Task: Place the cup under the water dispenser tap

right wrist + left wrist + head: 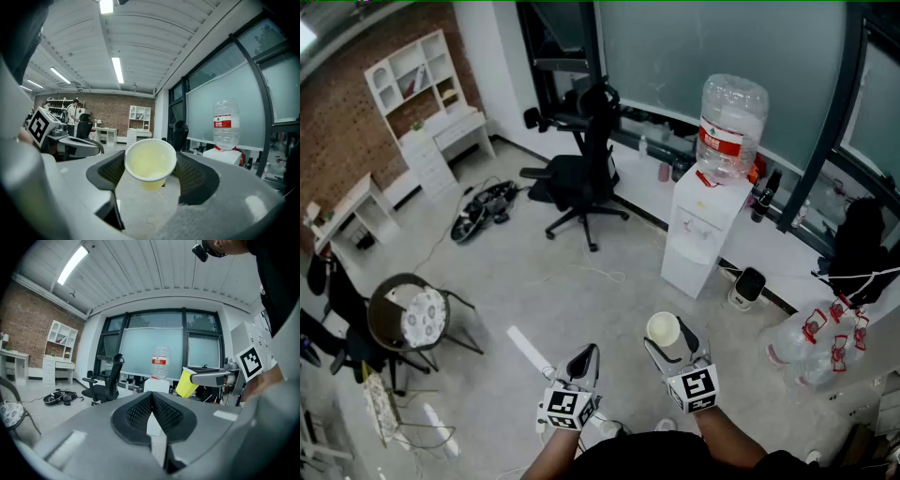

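Right gripper view: my right gripper (152, 172) is clamped on the cup (149, 159). My left gripper (152, 409) has jaws together, empty; dispenser (705, 225) sits well ahead.

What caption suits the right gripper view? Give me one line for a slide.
Right gripper holds a yellow cup between its jaws, water dispenser ahead on the right.

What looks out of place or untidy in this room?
A black tangle of cables lies loose on the floor near the office chair, and large water bottles lie heaped at the right. Nothing looks spilled.
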Available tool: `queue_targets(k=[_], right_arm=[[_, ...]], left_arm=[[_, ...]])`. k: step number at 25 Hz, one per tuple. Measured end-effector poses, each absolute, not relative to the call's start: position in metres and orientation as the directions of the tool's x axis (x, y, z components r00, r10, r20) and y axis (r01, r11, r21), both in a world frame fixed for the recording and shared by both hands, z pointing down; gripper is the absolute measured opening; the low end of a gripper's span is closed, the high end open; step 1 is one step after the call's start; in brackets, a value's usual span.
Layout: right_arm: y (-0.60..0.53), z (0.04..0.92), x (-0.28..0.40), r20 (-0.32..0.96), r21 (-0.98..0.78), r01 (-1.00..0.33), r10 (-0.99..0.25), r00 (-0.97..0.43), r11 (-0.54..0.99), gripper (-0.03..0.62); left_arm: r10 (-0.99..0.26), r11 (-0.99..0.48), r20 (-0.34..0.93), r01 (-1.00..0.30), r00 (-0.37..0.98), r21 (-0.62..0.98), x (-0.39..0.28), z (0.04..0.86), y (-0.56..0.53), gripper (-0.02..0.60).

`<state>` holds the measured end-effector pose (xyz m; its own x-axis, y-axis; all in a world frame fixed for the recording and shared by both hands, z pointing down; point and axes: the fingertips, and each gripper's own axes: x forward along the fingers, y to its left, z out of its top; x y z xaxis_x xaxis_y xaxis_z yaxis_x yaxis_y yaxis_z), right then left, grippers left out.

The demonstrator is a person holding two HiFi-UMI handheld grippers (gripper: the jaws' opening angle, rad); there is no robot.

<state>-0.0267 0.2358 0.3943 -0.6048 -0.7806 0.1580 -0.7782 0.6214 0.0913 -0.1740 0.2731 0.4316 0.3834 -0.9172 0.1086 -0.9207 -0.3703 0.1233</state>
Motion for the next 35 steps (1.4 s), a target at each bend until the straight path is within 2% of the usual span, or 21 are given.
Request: queue_targets(k=[14, 23, 35], right_arm=[[0.234, 0.405, -0.036, 0.162, 0.092, -0.780, -0.783, -0.601, 0.618, 0.345], [0.229, 0.414, -0.043, 0.171, 0.096, -0.807, -0.809, -0.563, 0.582, 0.345], [0.141, 0.416, -0.015, 0.179, 0.094, -0.815, -0.815, -0.551, 0.572, 0.345]], left_arm=[[-0.915, -0.370, 0.120, -0.919, 0.386, 0.138, -0.183, 0.442, 0.274, 0.015], [-0.891, -0.419, 0.130, -0.898, 0.435, 0.130, -0.193, 0.446, 0.262, 0.015], [-0.870, -0.439, 0.178, -0.887, 0.459, 0.144, -0.168, 0.449, 0.177, 0.015]])
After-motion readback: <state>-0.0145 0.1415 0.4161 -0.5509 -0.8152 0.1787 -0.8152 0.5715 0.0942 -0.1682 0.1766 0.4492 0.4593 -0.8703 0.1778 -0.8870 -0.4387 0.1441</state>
